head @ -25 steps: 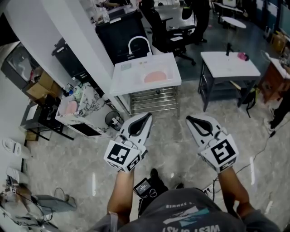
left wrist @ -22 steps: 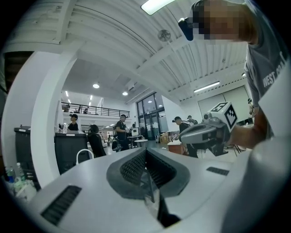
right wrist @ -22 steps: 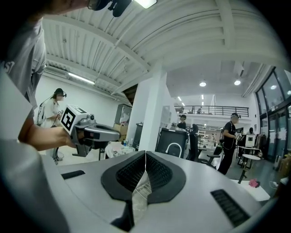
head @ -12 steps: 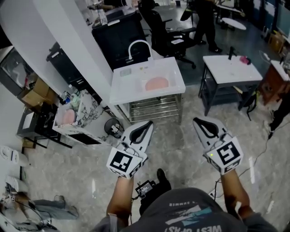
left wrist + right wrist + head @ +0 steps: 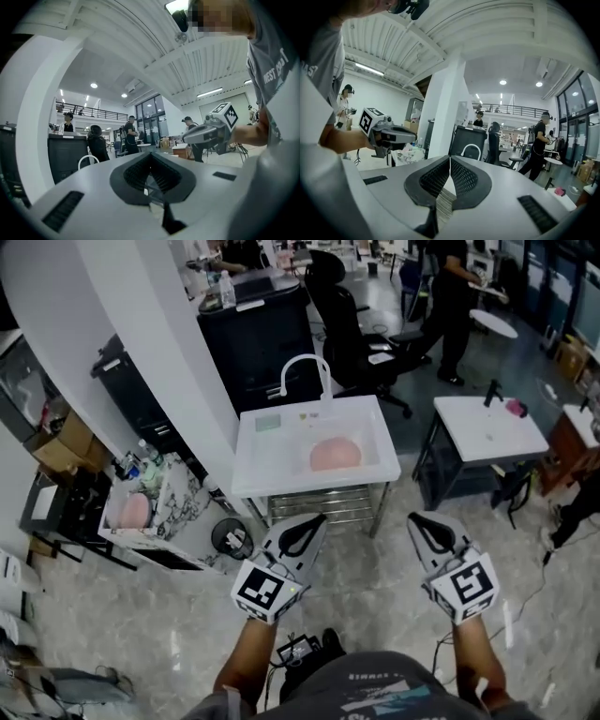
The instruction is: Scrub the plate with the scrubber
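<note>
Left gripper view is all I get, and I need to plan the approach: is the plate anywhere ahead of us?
Observer: Yes. The head view shows a pink plate lying in the basin of the white sink straight ahead.
Operator: And the scrubber?
Observer: A small greenish pad, probably the scrubber, lies on the sink's deck, left of the basin.
Operator: Is the right gripper carrying anything?
Observer: No. The right gripper view shows its jaws together with nothing between them.
</note>
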A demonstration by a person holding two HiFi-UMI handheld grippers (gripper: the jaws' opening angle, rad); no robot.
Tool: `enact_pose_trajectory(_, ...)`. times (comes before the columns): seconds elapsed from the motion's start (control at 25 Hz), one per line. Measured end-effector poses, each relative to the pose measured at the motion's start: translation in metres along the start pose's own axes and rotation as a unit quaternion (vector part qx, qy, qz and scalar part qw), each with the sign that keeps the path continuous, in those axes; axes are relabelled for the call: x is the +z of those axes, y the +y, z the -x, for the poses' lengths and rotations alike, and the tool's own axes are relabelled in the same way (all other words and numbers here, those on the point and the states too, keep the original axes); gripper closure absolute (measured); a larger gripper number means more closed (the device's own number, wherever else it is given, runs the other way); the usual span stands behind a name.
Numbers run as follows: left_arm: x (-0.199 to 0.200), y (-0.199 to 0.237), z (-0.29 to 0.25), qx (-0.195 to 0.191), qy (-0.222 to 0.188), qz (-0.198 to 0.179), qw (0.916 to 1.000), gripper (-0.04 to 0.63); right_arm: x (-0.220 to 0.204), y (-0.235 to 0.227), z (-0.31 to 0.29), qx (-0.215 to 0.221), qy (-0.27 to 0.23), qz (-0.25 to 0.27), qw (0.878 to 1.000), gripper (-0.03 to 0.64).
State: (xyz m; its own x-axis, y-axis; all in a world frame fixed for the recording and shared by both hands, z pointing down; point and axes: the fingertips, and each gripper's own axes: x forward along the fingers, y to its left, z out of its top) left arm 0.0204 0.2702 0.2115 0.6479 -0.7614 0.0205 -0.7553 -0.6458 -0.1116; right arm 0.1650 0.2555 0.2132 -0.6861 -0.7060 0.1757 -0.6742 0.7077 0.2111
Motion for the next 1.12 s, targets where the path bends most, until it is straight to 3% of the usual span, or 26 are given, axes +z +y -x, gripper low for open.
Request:
enact_pose_trajectory(0.44,-0.016,0.096,-0.014,0.004,0.001,0.006,1.0000,0.592,0.017,-0.018,-0.085,-0.006,-0.015,0.018,1.000,0.586)
enact_pose_trajectory(0.76,-0.018,0.120,-0.034,0.021,-0.006,0.018,0.9996,0.593,0.022,-0.031,-0.121,0.010,-0.029,0.013,0.999,0.584)
enact_pose_trajectory(1.12,-0.029,0.147,-0.071,0.076,0.016,0.016,0.9969,0.593,0.010,-0.073,-0.164,0.054,-0.048,-0.014,0.997,0.584)
